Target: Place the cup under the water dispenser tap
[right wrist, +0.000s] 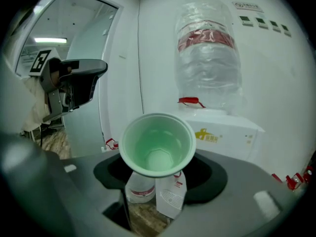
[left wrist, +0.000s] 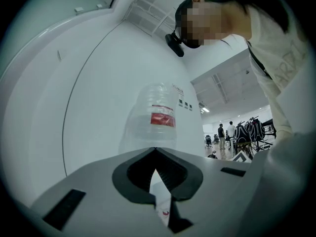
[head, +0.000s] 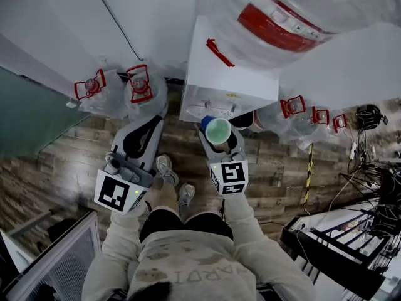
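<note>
- Cup [right wrist: 157, 144] is grasped in the right tongs [right wrist: 158, 179], near the water dispenser [right wrist: 222, 127].
- Placing it under the tap is left to do.
- Left tongs [left wrist: 156, 154] are clenched and empty.

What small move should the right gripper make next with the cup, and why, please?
Probably ease the right gripper forward: its fingers hold the green cup upright, yet the white dispenser stands apart ahead, so the cup isn't placed yet.
</note>
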The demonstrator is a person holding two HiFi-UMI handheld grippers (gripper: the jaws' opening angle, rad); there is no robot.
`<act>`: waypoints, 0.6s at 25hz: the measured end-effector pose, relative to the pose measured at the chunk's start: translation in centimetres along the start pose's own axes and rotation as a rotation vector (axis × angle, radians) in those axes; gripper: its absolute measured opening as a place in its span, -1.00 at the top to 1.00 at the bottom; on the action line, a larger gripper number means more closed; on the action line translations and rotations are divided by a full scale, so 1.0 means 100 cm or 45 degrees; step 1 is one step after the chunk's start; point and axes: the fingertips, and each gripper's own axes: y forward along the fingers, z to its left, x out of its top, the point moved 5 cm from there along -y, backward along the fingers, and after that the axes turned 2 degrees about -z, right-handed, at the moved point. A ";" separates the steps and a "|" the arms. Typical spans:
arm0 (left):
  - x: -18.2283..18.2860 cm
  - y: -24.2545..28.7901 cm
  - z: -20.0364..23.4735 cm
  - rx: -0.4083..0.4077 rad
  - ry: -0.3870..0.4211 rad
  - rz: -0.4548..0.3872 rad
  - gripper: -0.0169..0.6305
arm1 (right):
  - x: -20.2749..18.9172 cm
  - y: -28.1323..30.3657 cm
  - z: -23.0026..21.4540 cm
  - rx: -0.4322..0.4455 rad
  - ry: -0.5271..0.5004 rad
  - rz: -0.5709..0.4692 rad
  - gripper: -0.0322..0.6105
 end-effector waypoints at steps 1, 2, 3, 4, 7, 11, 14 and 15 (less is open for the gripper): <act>-0.004 0.000 0.003 -0.004 -0.001 0.002 0.93 | -0.006 0.005 0.001 -0.004 0.002 0.008 -0.04; -0.007 0.000 0.005 -0.012 -0.004 -0.006 0.93 | -0.012 0.010 0.001 -0.008 0.002 0.016 -0.04; -0.010 0.000 0.006 -0.022 -0.010 -0.015 0.93 | -0.018 0.014 0.002 -0.010 0.001 0.024 -0.04; -0.014 0.001 0.008 -0.027 -0.018 -0.014 0.93 | -0.024 0.019 0.002 -0.011 0.000 0.032 -0.04; -0.031 -0.001 0.014 -0.003 -0.056 0.044 0.93 | -0.041 0.030 0.003 -0.020 -0.001 0.056 -0.04; -0.048 -0.001 0.022 -0.009 -0.068 0.066 0.93 | -0.063 0.044 0.003 -0.027 -0.002 0.093 -0.04; -0.061 0.000 0.028 -0.019 -0.070 0.080 0.93 | -0.081 0.056 0.004 -0.019 -0.014 0.122 -0.04; -0.066 0.000 0.031 -0.024 -0.070 0.083 0.93 | -0.086 0.061 0.005 -0.017 -0.017 0.128 -0.04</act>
